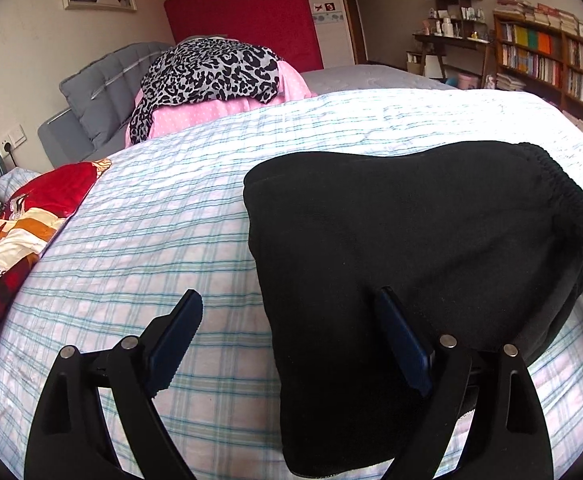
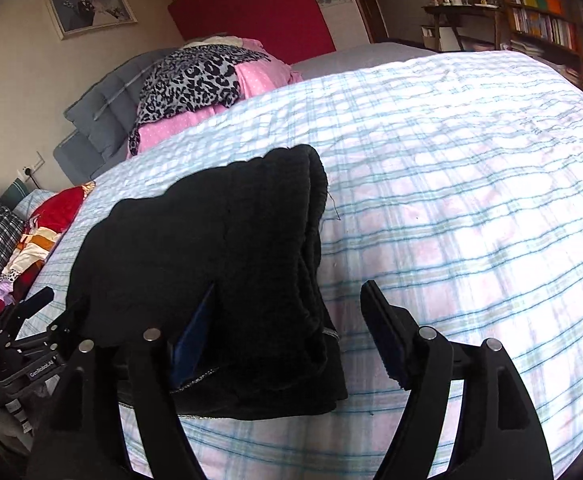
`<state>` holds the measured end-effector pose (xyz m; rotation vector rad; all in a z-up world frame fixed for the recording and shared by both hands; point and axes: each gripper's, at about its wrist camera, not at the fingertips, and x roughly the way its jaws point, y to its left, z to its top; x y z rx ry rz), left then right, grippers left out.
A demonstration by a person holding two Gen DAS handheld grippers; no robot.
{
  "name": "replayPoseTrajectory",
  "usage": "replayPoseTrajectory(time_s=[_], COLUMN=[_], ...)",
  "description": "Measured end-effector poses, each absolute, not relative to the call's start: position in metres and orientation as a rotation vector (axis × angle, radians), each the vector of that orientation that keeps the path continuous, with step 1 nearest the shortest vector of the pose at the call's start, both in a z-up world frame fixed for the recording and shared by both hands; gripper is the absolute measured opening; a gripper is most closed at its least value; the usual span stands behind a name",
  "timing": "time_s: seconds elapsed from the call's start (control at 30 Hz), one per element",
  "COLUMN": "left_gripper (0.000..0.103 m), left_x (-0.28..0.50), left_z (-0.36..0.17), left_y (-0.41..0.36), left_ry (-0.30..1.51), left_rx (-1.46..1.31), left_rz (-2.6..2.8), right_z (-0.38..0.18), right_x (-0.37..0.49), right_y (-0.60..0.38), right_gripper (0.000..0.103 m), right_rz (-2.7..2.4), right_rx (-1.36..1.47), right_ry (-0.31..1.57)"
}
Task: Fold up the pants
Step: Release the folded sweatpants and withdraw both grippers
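The black pants (image 1: 403, 240) lie folded into a thick bundle on the plaid bed cover (image 1: 151, 240). My left gripper (image 1: 291, 312) is open at the bundle's near left edge, its right finger over the cloth and its left finger over the cover. In the right wrist view the pants (image 2: 219, 264) lie at centre left, with the ribbed waistband at the far right end. My right gripper (image 2: 287, 308) is open, straddling the bundle's near right edge. The left gripper's tip (image 2: 35, 300) shows at the far left there.
A pink pile topped with a leopard-print cloth (image 1: 211, 72) sits at the far end of the bed. Red and patterned bedding (image 1: 31, 216) lies at the left. A bookshelf (image 1: 551, 56) stands at the right.
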<state>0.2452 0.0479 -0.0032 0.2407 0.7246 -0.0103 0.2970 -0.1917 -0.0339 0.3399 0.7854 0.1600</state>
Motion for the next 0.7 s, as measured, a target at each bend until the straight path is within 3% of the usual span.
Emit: replayPoseTrajectory(time_s=[0.2,0.53,0.7], left_gripper=[0.087,0.087,0.087], left_x=[0.247,0.225,0.211], left_z=[-0.008,-0.003,0.0], left_y=[0.044,0.039,0.035], left_ry=[0.718,0.668,0.639], left_rx=[0.261,0.26,0.257], left_rz=[0.006,0.035,0.032], right_z=[-0.044,-0.018,-0.009], right_x=[0.303,0.248,0.221], right_y=[-0.193,-0.183,-0.158], right_gripper=[0.082,0.084,0.094], right_rz=[0.154,0.219,0.183], right_rx=[0.334,0.333,0.222], right_ry=[0.842,0.708,0.648])
